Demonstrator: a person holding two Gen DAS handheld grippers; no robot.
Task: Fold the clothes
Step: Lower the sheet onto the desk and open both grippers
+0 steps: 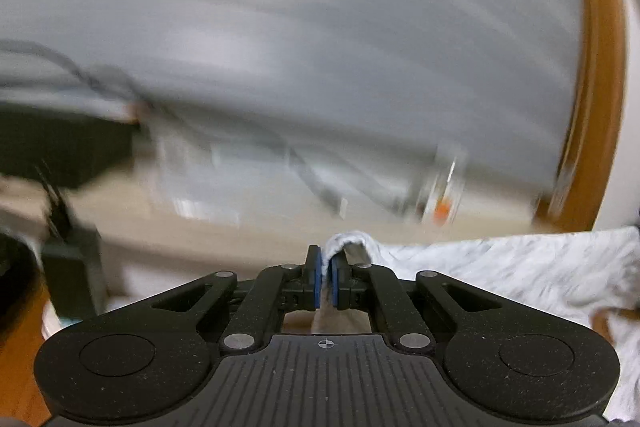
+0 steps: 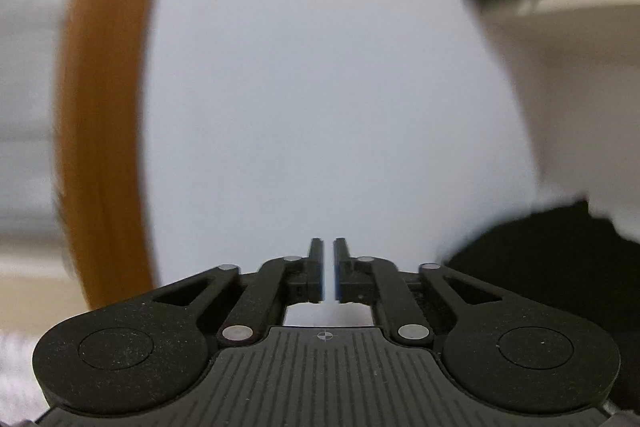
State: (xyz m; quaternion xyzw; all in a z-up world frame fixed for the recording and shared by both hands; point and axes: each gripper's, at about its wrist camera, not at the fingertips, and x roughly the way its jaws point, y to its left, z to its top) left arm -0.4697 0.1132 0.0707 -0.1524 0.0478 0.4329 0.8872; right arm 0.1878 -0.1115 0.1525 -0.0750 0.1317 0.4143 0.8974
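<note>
A white, grey-flecked garment (image 1: 500,267) spreads from the middle to the right edge of the left wrist view. My left gripper (image 1: 326,259) is shut on a bunched edge of it, and a small fold pokes up above the blue pads. In the right wrist view a strip of the same garment (image 2: 16,367) shows at the bottom left corner. My right gripper (image 2: 328,247) is shut to a thin slit with no cloth seen between its fingers, pointing at a plain white wall.
An orange-brown wooden frame (image 1: 596,67) curves down the right of the left view; the same frame (image 2: 104,131) stands left in the right view. A blurred grey panel (image 1: 280,27) fills the background, with a dark object (image 1: 60,147) at left. A dark mass (image 2: 560,259) lies at lower right, under a shelf (image 2: 580,7).
</note>
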